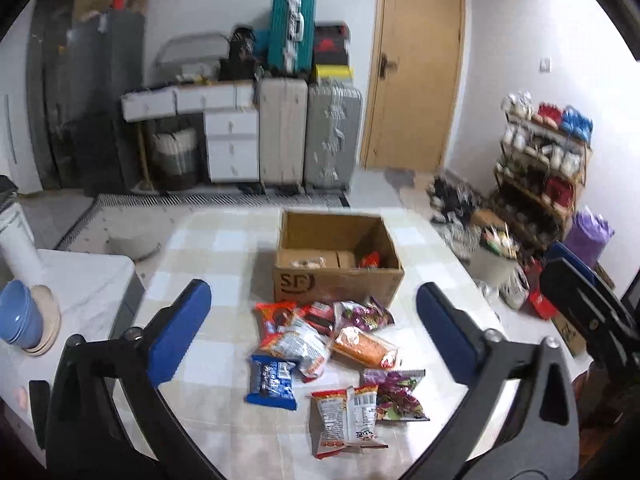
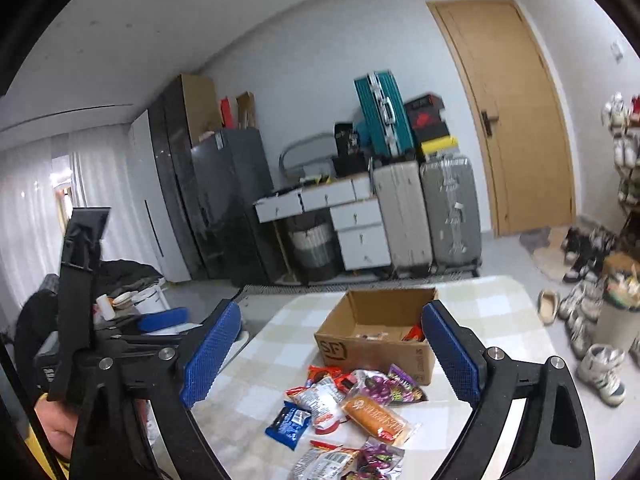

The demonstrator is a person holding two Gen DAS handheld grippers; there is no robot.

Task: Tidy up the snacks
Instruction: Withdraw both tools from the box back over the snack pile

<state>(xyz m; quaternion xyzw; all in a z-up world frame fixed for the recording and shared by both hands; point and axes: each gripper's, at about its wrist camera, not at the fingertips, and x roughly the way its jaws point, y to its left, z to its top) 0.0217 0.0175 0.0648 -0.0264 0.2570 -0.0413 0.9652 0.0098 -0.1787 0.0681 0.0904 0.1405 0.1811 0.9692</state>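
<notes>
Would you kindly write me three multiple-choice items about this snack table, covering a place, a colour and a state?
1. Where do the loose snacks lie?
A. inside the box
B. on the table, on the near side of the box
C. on the floor

2. What colour is the cookie packet at the pile's left edge?
A. blue
B. green
C. yellow

3. How are the left tongs?
A. shut on a packet
B. shut, empty
C. open, empty

Answers: 1 B, the pile sits on the checked table before the box. 2 A, its wrapper is blue. 3 C, both pads stand wide apart, holding nothing.
</notes>
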